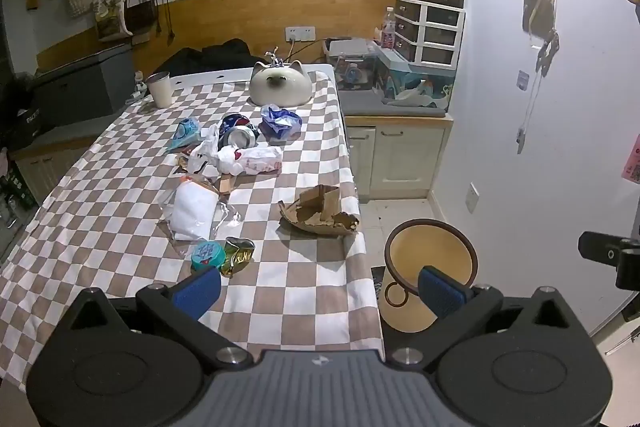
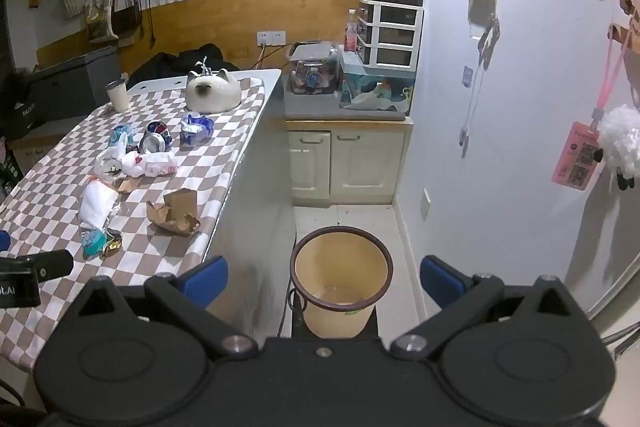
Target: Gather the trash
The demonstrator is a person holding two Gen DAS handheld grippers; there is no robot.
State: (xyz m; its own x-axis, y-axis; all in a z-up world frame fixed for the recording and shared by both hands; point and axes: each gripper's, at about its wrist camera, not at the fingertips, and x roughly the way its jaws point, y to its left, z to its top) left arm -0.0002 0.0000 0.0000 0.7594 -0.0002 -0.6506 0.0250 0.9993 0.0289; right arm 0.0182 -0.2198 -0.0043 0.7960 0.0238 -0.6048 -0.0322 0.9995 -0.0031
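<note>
The left gripper (image 1: 319, 290) is hovering wide open over the checked tablecloth (image 1: 280, 291). Scattered trash (image 1: 224, 163) is lying ahead, and a yellow bin (image 1: 432, 251) is standing beside the table.

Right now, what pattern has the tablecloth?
Brown-and-white checks on the tablecloth; clearest in the left wrist view.
</note>
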